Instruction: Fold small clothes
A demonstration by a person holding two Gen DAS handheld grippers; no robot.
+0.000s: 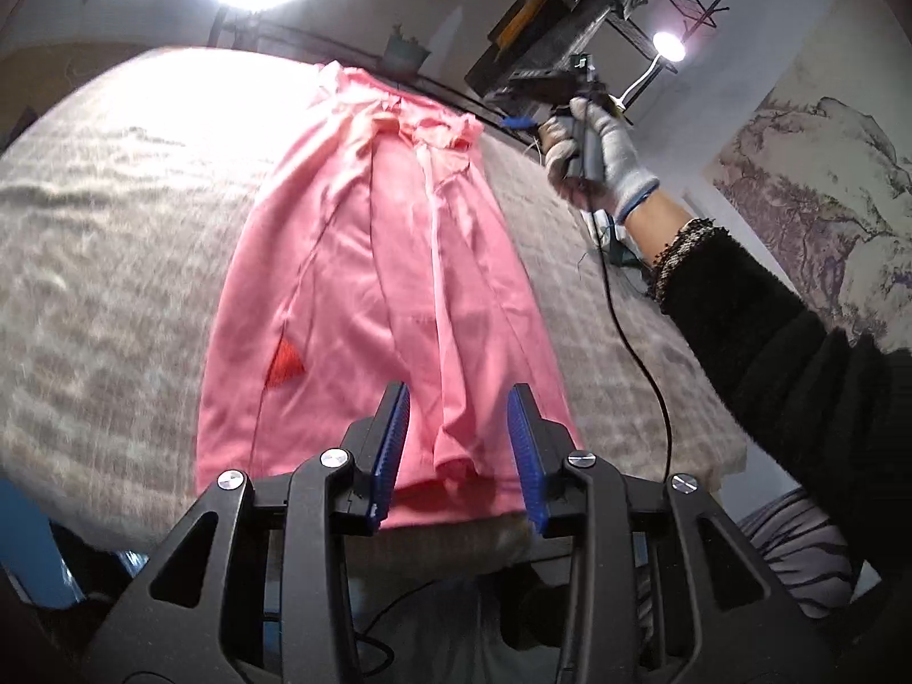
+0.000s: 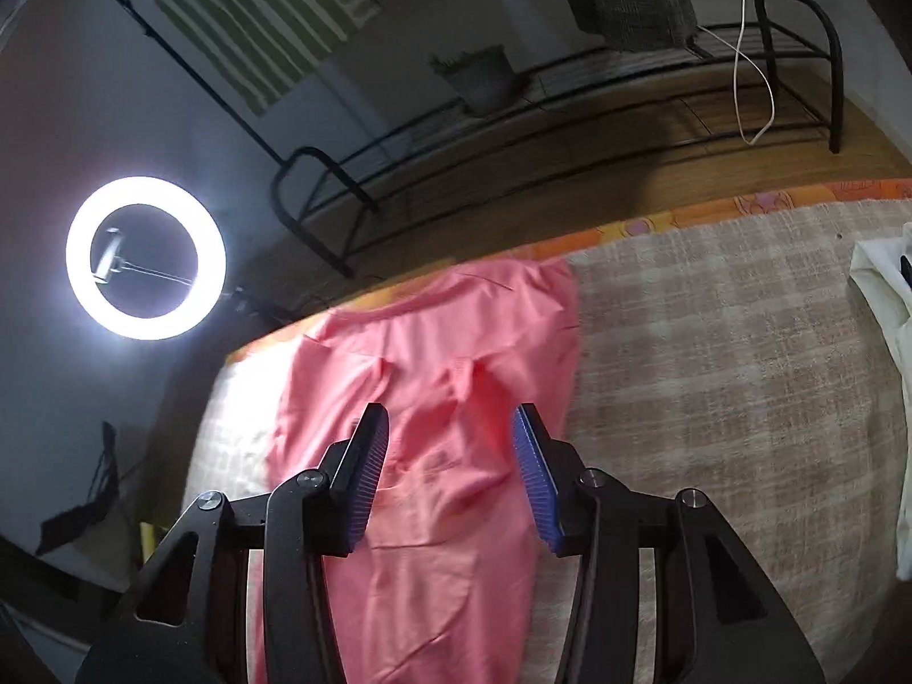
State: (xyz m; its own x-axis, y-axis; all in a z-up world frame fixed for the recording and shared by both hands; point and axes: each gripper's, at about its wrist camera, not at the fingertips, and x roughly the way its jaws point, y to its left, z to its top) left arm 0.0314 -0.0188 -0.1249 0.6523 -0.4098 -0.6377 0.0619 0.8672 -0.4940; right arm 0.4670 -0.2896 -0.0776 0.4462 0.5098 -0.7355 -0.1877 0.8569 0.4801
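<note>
1. The left gripper (image 1: 459, 444) hovers over the near end of the pink garment (image 1: 387, 285); its jaws stand partly open with the cloth lying below the gap, and the blue pads do not press on anything.
2. The pink garment lies flat on the table (image 1: 114, 228), which is covered with a beige checked cloth. It runs as one long narrow strip from the near edge to the far edge, so the sides seem already folded in lengthwise.
3. The fabric looks thin and soft, with a raised ridge down the middle and bunched folds at the far end. A small red patch (image 1: 283, 365) shows on its left side.
4. The right gripper (image 2: 450, 473) is held over the far end of the garment (image 2: 444, 399), its jaws likewise partly open and holding nothing.
5. A gloved hand (image 1: 598, 159) carries that gripper at the right of the left wrist view.
6. My reading: the lengthwise fold is done, and the crosswise folds that would shorten the strip are left.
7. A white cloth (image 2: 883, 313) lies at the far right of the table, well apart.
</note>
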